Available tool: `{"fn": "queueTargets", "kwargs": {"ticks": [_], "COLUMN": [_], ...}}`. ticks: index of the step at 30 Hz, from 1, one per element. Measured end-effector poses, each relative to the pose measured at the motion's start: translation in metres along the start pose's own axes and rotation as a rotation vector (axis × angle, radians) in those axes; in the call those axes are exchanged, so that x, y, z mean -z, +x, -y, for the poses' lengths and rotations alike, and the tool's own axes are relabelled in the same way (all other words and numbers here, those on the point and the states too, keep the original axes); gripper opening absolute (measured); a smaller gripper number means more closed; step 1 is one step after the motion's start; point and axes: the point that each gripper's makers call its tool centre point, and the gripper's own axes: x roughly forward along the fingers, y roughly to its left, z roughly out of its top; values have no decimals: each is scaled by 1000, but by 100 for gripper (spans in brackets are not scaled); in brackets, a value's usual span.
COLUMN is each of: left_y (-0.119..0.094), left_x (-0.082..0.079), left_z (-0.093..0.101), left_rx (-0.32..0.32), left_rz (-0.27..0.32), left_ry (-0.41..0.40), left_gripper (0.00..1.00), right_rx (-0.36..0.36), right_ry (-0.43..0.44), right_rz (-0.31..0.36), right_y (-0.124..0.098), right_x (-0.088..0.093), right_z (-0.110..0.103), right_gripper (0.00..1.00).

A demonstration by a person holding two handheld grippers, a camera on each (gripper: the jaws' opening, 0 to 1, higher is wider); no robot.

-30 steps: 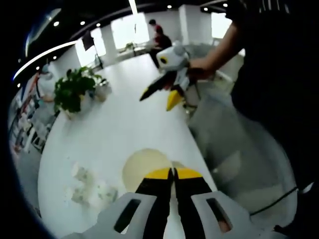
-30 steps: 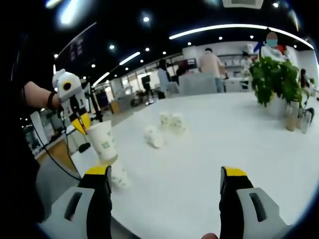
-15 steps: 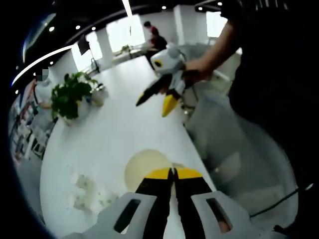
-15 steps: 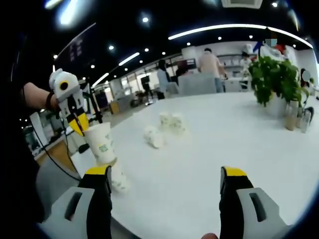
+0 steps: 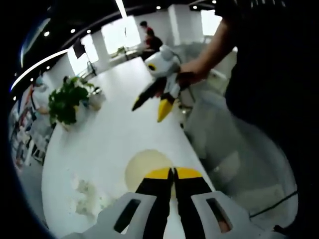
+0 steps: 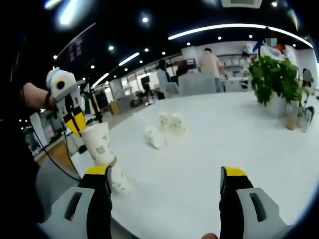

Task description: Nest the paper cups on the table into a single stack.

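Note:
A white paper cup [image 6: 98, 144] with green print hangs upright over the table's near edge, its rim pinched by my left gripper [image 6: 79, 129]. In the left gripper view the shut jaws [image 5: 173, 172] clamp that cup's rim, and its round mouth [image 5: 144, 167] shows just beyond them. Under the held cup another cup [image 6: 119, 181] lies on the table. Several loose cups [image 6: 172, 122] lie further out, with one [image 6: 153, 137] nearer me; they also appear as a blurred cluster [image 5: 84, 191]. My right gripper [image 6: 167, 174] is open and empty above the table, held by a hand [image 5: 148, 110].
The white table [image 6: 209, 149] runs long. A potted plant [image 6: 271, 77] and small bottles [image 6: 294, 117] stand at its far right. Grey chairs [image 5: 234, 149] sit along the edge beside the person's dark clothes. People stand in the background.
The left gripper and its cup have drifted slightly left and down in the right gripper view. The right gripper stays open and nearly still. The loose cups have not moved.

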Motion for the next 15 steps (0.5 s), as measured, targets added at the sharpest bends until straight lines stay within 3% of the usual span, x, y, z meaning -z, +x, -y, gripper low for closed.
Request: {"fn": "queueTargets", "kwargs": {"ticks": [15], "left_y": [15], "left_x": [8], "left_z": [15], "left_rx": [30], "left_rz": [-28], "left_ry": [23], "left_gripper": [0], "right_rx": [8], "right_ry": [4], "right_rz": [-1], "right_y": [-5], "right_x": [4], "right_z": [-1], "right_gripper": [88]}}
